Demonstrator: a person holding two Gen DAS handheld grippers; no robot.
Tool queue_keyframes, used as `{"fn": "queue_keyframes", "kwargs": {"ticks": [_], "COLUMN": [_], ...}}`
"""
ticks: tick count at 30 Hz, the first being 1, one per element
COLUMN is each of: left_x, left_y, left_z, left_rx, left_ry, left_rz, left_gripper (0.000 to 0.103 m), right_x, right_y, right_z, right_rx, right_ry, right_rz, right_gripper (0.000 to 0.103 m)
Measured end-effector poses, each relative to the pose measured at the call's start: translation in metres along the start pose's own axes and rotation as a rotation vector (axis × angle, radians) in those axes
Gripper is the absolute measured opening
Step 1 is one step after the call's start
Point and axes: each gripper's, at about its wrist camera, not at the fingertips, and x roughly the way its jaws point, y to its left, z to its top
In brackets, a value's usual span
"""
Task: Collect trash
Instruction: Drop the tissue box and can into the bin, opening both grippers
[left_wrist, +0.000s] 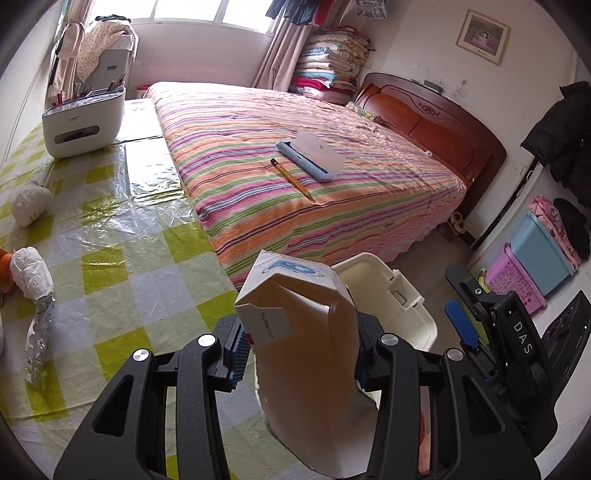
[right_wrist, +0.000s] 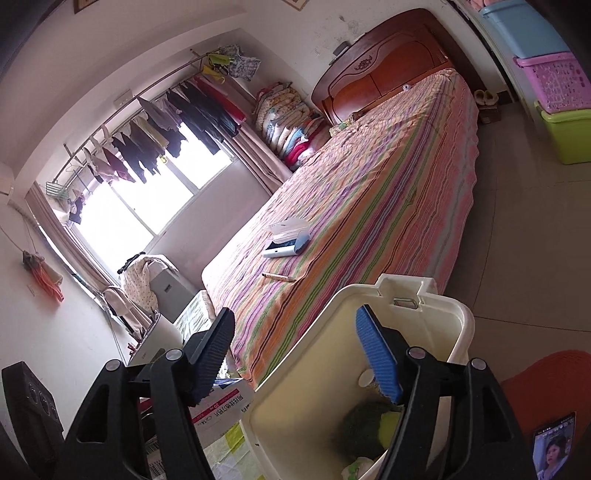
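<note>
Carton (left_wrist: 306, 343), torn: pinched in left gripper (left_wrist: 301, 349). Right gripper (right_wrist: 303, 362): spread, empty, seemingly above bin (right_wrist: 458, 325).

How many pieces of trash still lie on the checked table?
2: a crumpled white wad at the left edge and an empty foil blister strip just below it. More may lie outside the view.

Bin (right_wrist: 436, 314) mouth open above; bed (right_wrist: 369, 206) edge close beside; floor (right_wrist: 517, 258) opposite clear.

right tool (right_wrist: 301, 354): jaws apart, empty | above cream bin (right_wrist: 458, 332)
</note>
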Motion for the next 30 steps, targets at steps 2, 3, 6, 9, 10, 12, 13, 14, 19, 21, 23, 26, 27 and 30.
{"fn": "queue_keyframes", "kwargs": {"ticks": [2,3,6,9,10,12,13,14,19,21,23,26,27,30], "left_x": [0.004,0.006,0.010,0.015,0.018,0.021,0.023,0.024,0.018,0.011,0.005,-0.004,-0.006,-0.012], "left_y": [-0.005,-0.008,-0.017,-0.025,-0.027,-0.032,-0.034,-0.035,-0.034,-0.031,-0.024,-0.010,-0.005,0.013], "left_z": [0.000,-0.001,0.000,0.000,0.001,0.001,0.001,0.001,0.002,0.004,0.008,0.010,0.011,0.012], "left_rx": [0.003,0.006,0.022,0.036,0.040,0.047,0.048,0.046,0.036,0.036,0.035,0.015,0.005,-0.026], "left_ry": [0.012,0.015,0.022,0.031,0.036,0.043,0.046,0.047,-0.004,-0.031,-0.047,-0.068,-0.073,-0.082], "left_rz": [-0.013,-0.019,-0.031,-0.051,-0.057,-0.072,-0.079,-0.084,-0.070,-0.030,-0.003,0.038,0.050,0.093], "left_gripper": [0.043,0.043,0.043,0.043,0.044,0.045,0.047,0.048,0.089,0.092,0.092,0.093,0.093,0.093], "right_x": [-0.001,-0.002,-0.004,-0.007,-0.008,-0.009,-0.009,-0.010,-0.009,-0.009,-0.009,-0.008,-0.007,-0.004], "right_y": [-0.002,-0.003,-0.006,-0.008,-0.009,-0.010,-0.011,-0.011,-0.013,-0.013,-0.012,-0.008,-0.006,-0.002], "right_z": [0.001,0.002,0.004,0.005,0.006,0.007,0.007,0.006,0.007,0.007,0.006,0.005,0.004,0.002], "right_rx": [0.016,0.023,0.046,0.060,0.065,0.073,0.077,0.080,0.090,0.090,0.085,0.069,0.063,0.047], "right_ry": [-0.005,-0.007,-0.021,-0.040,-0.044,-0.051,-0.054,-0.056,-0.054,-0.055,-0.056,-0.051,-0.049,-0.030], "right_rz": [0.006,0.010,0.025,0.030,0.031,0.032,0.032,0.033,0.036,0.035,0.035,0.041,0.042,0.043], "right_gripper": [0.067,0.067,0.067,0.067,0.067,0.067,0.067,0.067,0.068,0.070,0.072,0.073,0.073,0.073]}}
